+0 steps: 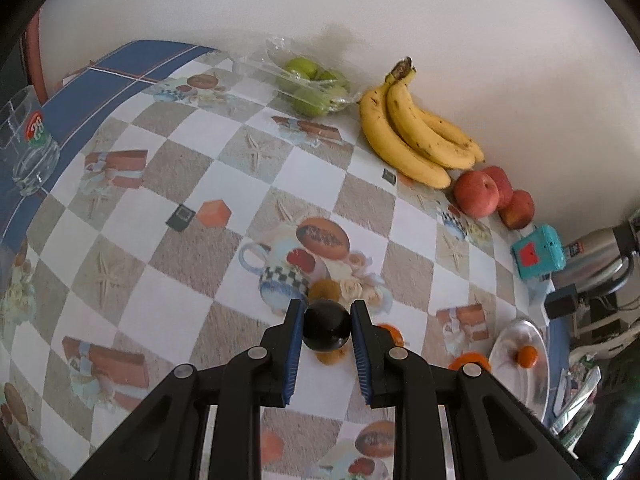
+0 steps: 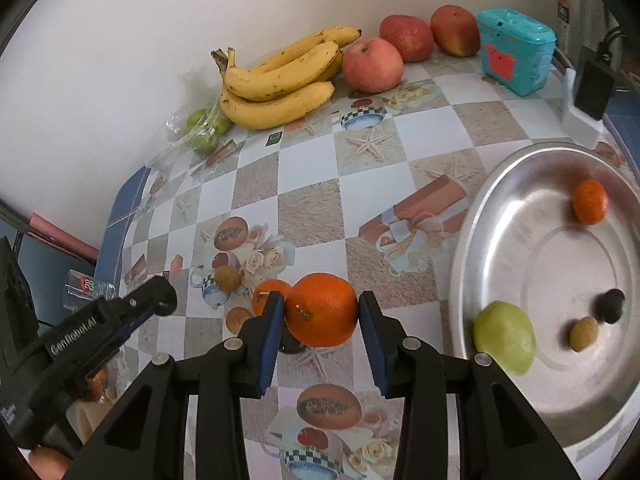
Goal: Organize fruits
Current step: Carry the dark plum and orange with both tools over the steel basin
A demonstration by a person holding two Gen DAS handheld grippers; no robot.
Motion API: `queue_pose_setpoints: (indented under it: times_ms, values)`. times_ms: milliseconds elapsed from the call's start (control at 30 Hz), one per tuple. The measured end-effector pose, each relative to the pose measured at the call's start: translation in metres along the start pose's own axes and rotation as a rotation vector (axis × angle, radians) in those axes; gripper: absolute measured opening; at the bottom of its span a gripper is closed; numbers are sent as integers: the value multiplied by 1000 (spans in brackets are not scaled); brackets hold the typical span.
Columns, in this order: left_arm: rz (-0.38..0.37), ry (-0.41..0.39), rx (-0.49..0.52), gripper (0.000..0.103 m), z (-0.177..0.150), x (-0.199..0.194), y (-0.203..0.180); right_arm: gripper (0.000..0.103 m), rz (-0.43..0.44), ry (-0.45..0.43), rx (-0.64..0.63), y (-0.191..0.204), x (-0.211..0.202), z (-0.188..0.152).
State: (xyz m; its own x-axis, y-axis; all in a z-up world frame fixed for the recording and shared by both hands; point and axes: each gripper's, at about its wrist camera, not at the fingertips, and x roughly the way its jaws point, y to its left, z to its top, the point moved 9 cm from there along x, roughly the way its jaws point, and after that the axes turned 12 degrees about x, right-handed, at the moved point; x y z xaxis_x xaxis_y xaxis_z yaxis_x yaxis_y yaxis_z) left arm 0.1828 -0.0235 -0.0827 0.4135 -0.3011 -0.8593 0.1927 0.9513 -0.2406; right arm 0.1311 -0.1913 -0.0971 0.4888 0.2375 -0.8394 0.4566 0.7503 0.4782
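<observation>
The left tongs (image 1: pixel 327 330) are clenched on a small dark round fruit (image 1: pixel 326 326), pinched between their blue pads above the checkered, picture-printed table (image 1: pixel 168 168). Just beyond and under that fruit lie two small brown round fruits (image 1: pixel 323 289). Far ahead of these tongs, against the white wall, sit a bunch of yellow bananas (image 1: pixel 416 128), green fruits in a clear plastic bag (image 1: pixel 316 86) to its left and three red apples (image 1: pixel 492 196) to its right.

The right tongs (image 2: pixel 322 312) grasp a round orange mandarin (image 2: pixel 322 310) between both pads. A second orange mandarin (image 2: pixel 269 292) rests just left of it, behind the left pad. To the right of these tongs stands a round silver metal plate (image 2: pixel 520 184) holding a small mandarin (image 2: pixel 590 202), a pale green fruit (image 2: pixel 505 336), a small brown fruit (image 2: pixel 584 334) and a small dark fruit (image 2: pixel 610 305). A turquoise plastic box (image 2: pixel 516 50) sits far ahead, to the right.
</observation>
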Motion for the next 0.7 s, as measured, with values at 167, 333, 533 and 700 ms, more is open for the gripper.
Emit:
queue_pose_setpoints:
  times_ms: [167, 333, 533, 700]
  values:
    - [-5, -5, 8, 25, -6, -8, -8, 40, 2, -24, -4, -3, -18, -5]
    - [-19, -29, 35, 25, -7, -19, -23, 40, 6, -58, -4, -7, -36, -8]
    - [-58, -49, 58, 25, -13, -33, -48, 40, -17, -93, 13, -24, -56, -10]
    - [-75, -47, 91, 25, -23, -37, -69, 40, -37, -106, 61, -46, -66, -7]
